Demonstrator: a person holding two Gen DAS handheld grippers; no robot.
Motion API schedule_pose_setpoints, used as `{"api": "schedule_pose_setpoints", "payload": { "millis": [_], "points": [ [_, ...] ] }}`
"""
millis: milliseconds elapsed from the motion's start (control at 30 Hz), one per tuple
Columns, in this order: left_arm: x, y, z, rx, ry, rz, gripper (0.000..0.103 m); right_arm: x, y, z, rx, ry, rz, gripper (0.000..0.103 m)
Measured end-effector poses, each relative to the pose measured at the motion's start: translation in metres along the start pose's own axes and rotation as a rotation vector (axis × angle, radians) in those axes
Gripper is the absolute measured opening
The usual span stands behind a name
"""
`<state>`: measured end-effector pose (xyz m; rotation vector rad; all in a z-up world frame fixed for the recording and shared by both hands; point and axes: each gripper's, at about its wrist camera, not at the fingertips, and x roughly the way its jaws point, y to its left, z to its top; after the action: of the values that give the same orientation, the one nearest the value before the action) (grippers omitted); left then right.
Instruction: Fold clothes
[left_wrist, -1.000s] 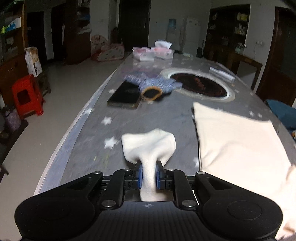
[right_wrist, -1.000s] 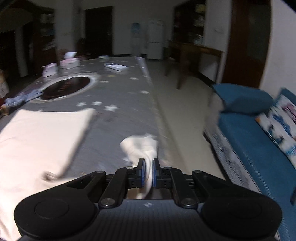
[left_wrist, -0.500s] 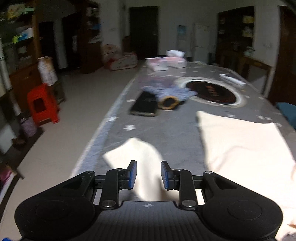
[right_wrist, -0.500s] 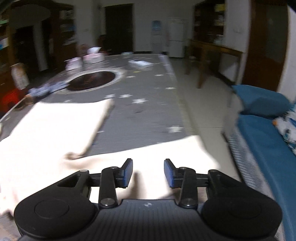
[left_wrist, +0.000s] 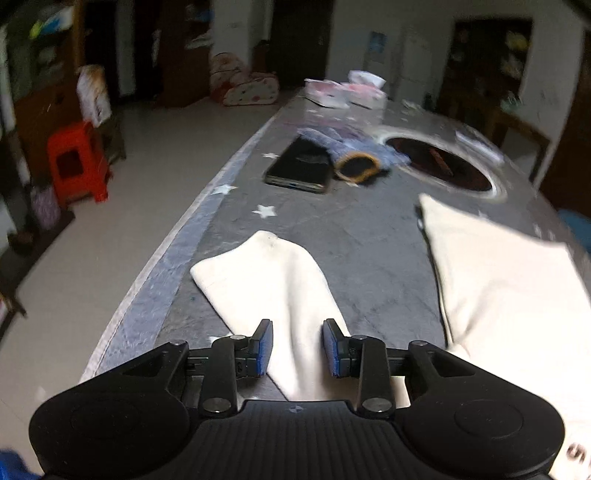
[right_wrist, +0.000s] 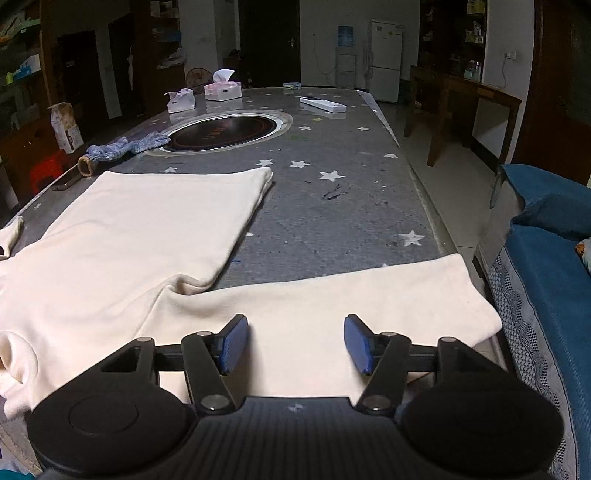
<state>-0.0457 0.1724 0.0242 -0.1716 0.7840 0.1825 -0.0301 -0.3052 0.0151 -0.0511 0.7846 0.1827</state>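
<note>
A cream long-sleeved top (right_wrist: 140, 236) lies spread on the grey star-patterned table (right_wrist: 332, 206). Its body also shows at the right of the left wrist view, the top (left_wrist: 509, 295). The left sleeve (left_wrist: 269, 280) lies flat towards the table's left edge, and my left gripper (left_wrist: 297, 347) hovers open over it, pads clear of the cloth. The right sleeve (right_wrist: 351, 295) stretches out to the table's right edge. My right gripper (right_wrist: 295, 343) stands over that sleeve with its jaws opening, nothing pinched between them.
A black phone (left_wrist: 299, 166) and a blue knitted glove (left_wrist: 354, 155) lie beyond the left sleeve. A round inset hob (right_wrist: 225, 129), tissue boxes (right_wrist: 221, 88) and a white remote (right_wrist: 323, 104) sit further back. A blue sofa (right_wrist: 546, 236) stands right of the table; a red stool (left_wrist: 75, 162) stands left.
Both grippers let go of the sleeve ends they pinched and opened. The sleeves now lie flat, spread outward on the table, and the right jaws widened further.
</note>
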Motion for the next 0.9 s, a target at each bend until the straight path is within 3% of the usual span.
{"api": "schedule_pose_setpoints", "payload": {
  "millis": [100, 133, 233, 433, 567, 900],
  "points": [
    [-0.004, 0.005, -0.005, -0.002, -0.014, 0.123, 0.022, 0.0, -0.001, 0.0, 0.001, 0.0, -0.004, 0.062],
    [-0.005, 0.006, -0.008, 0.007, -0.019, 0.173, 0.024, 0.0, -0.001, 0.0, 0.0, -0.001, -0.005, 0.062],
    [-0.017, 0.013, -0.017, -0.021, -0.016, 0.223, 0.028, 0.001, -0.001, -0.001, -0.001, -0.004, -0.006, 0.063],
    [-0.033, 0.018, -0.013, -0.016, -0.042, 0.193, 0.028, 0.002, -0.002, 0.0, -0.004, -0.003, -0.01, 0.067],
    [-0.016, 0.021, -0.002, 0.001, -0.035, 0.159, 0.028, 0.003, -0.003, 0.0, -0.001, -0.007, -0.012, 0.068],
    [0.008, 0.039, 0.006, 0.055, -0.028, 0.327, 0.03, 0.006, -0.005, 0.002, -0.002, -0.009, -0.02, 0.071]
  ]
}}
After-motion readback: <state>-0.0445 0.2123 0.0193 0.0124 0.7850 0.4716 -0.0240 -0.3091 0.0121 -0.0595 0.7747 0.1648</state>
